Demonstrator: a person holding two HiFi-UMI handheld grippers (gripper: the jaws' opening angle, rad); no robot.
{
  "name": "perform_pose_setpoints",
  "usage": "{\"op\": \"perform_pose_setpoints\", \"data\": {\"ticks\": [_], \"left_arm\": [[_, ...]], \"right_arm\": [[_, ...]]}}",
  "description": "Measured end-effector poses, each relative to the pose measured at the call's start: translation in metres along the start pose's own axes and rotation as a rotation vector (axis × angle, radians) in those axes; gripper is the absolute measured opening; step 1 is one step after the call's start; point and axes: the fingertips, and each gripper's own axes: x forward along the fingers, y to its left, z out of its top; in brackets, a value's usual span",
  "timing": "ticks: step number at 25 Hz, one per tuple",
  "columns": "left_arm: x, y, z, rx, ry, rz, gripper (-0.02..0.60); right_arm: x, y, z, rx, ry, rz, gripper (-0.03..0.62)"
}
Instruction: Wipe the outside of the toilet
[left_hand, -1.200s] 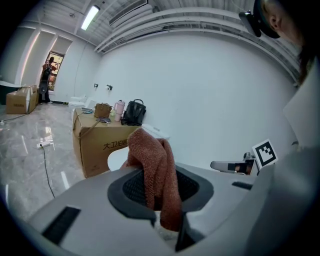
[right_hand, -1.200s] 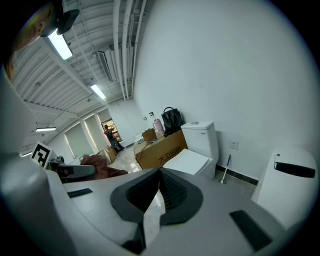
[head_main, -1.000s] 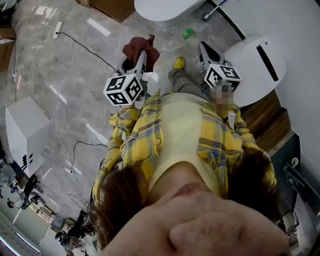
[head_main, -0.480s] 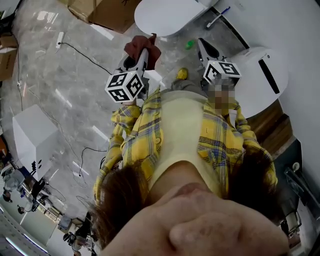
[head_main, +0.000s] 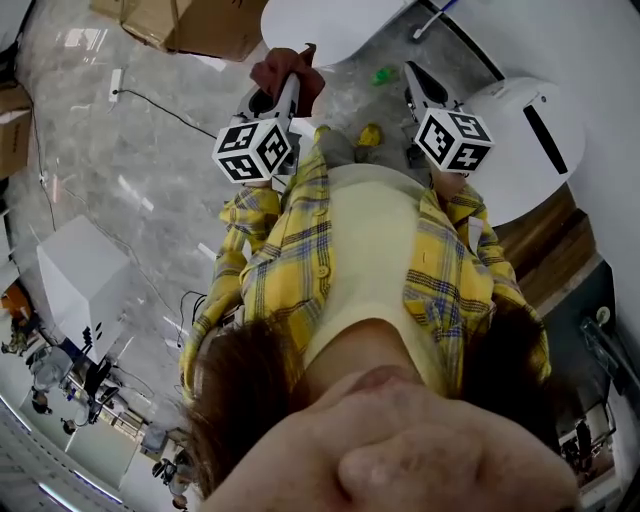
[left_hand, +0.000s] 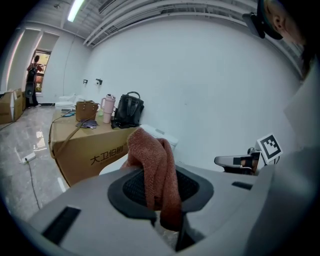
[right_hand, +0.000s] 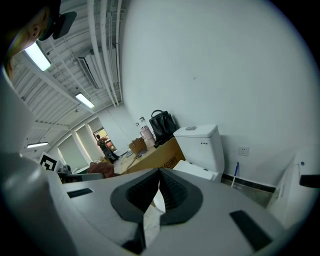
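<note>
Clamping cloth (left_hand: 150, 160), left gripper (left_hand: 162, 192); right gripper (right_hand: 159, 187) jaws together; cardboard box (right_hand: 152, 160) beside toilet (right_hand: 197, 142).

We see an evenly bright room lit by ceiling strip lights (right_hand: 43, 56), pale glare streaks on the glossy floor (head_main: 130, 190), soft shadows, and both gripper views bent fisheye-wise with black corners and a blurred near foreground.

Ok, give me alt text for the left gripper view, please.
The left claw is shut on a reddish-brown cloth that drapes out of it. Behind it stand a white toilet and a cardboard box carrying bags and a pink tumbler; the right claw shows at the right.
</note>
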Motion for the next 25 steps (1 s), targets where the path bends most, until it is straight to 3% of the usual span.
{"op": "perform_pose_setpoints", "data": {"ticks": [6, 13, 25], "left_arm": [[0.030, 0.010, 0.020, 0.037, 0.012, -0.088, 0.097], [0.063, 0.040, 0.045, 0.196, 0.079, -0.194, 0.097], [0.104, 0.167, 0.080, 0.186, 0.164, -0.297, 0.097]], "right_arm": [[0.007, -0.007, 0.007, 0.026, -0.023, -0.075, 0.026], [0.048, -0.004, 0.018, 0.113, -0.088, -0.214, 0.026], [0.152, 0.049, 0.019, 0.122, -0.077, -0.361, 0.026]]}}
